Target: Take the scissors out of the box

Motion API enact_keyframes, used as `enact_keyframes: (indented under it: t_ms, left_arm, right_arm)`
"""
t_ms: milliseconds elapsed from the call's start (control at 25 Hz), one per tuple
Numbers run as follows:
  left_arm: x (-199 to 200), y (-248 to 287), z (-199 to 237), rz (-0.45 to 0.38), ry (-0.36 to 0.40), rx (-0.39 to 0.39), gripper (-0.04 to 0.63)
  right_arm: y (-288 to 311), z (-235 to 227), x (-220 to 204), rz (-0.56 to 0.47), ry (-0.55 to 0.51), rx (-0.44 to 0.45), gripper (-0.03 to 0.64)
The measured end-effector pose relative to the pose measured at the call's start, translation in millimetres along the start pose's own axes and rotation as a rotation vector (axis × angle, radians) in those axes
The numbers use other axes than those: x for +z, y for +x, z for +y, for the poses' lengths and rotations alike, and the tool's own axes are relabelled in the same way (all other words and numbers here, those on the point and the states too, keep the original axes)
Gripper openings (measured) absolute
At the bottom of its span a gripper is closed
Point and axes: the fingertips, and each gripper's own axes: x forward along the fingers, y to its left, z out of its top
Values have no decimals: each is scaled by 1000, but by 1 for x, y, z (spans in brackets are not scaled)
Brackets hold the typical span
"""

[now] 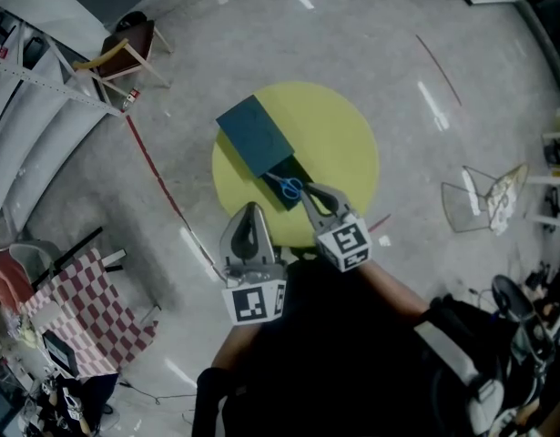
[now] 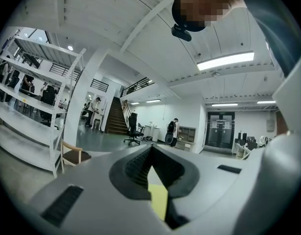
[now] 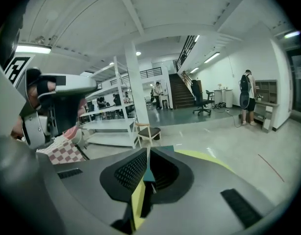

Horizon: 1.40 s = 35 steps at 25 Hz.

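A round yellow table point(image 1: 339, 144) bears a dark teal box: its lid point(image 1: 254, 135) lies flat at the far left, and the open base point(image 1: 281, 198) sits just nearer. Blue-handled scissors point(image 1: 290, 187) lie inside the base. My right gripper point(image 1: 307, 189) is shut, with nothing in its jaws, and its tip is right beside the scissors' handles. In the right gripper view, its shut jaws point(image 3: 148, 151) frame a sliver of teal box point(image 3: 148, 176) and yellow table point(image 3: 209, 156). My left gripper point(image 1: 252, 208) is shut and hangs at the table's near-left edge, holding nothing.
A wooden chair point(image 1: 125, 57) stands beyond the table at the far left, beside white shelving point(image 1: 43, 89). A red-and-white checkered cloth point(image 1: 88, 299) lies at the near left. A wire rack point(image 1: 480, 198) sits on the floor at the right.
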Motion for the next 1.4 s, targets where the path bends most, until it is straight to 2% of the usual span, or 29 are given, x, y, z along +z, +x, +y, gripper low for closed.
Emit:
enact_keyframes:
  t_ms: [200,600,1000,1400]
  left_arm:
    - [-4,14,9,17,-18,-12,-2]
    - [-3,30,18,29,-22,-12,-2]
    - [-5,38,20,44,-30,-11,-2]
    - [-9,41,28,58,-35,2,-2]
  right_arm:
    - [34,-13,-33,83,-8,-15,0]
    - [87,-27,-143,474,-79,54,53]
    - [107,-34,-217,770,-168,66,89]
    - [123,-34,-257,941,-195,81,101]
